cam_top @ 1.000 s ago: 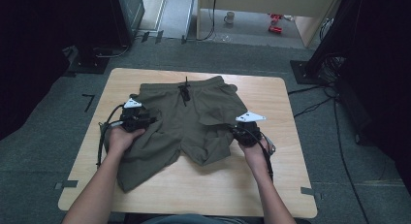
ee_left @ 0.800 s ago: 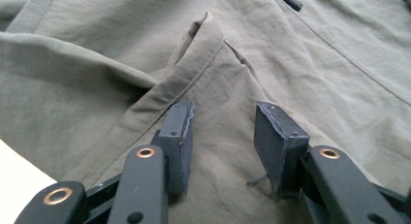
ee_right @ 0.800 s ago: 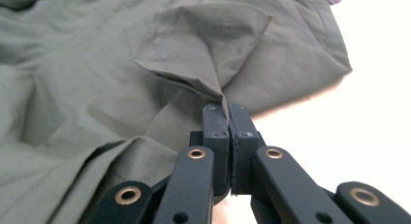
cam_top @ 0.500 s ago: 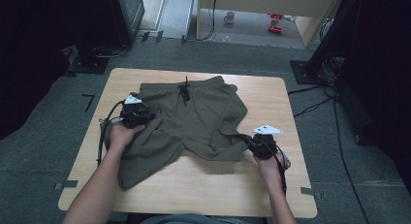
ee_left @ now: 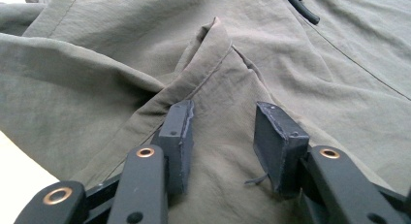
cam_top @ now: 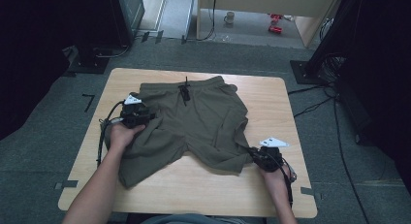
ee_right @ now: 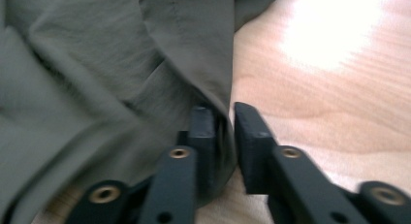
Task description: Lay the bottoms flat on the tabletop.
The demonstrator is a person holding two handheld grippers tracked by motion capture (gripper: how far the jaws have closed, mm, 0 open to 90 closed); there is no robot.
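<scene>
Olive green shorts lie spread on the wooden table, waistband and black drawstring at the far side. My left gripper rests on the shorts' left hip. In the left gripper view its jaws stand open over the fabric, beside a raised fold. My right gripper sits at the hem of the right leg, near the table's front right. Its jaws have just been opening, and the hem still hangs in the narrow gap between them.
The left leg of the shorts lies crumpled toward the front left. Bare wood shows along the near edge. Beyond the table, a mug and cables lie on the grey floor.
My right gripper has moved right and toward the near edge, drawing the right leg's hem outward, and its jaws have parted slightly. The left gripper has stayed in place.
</scene>
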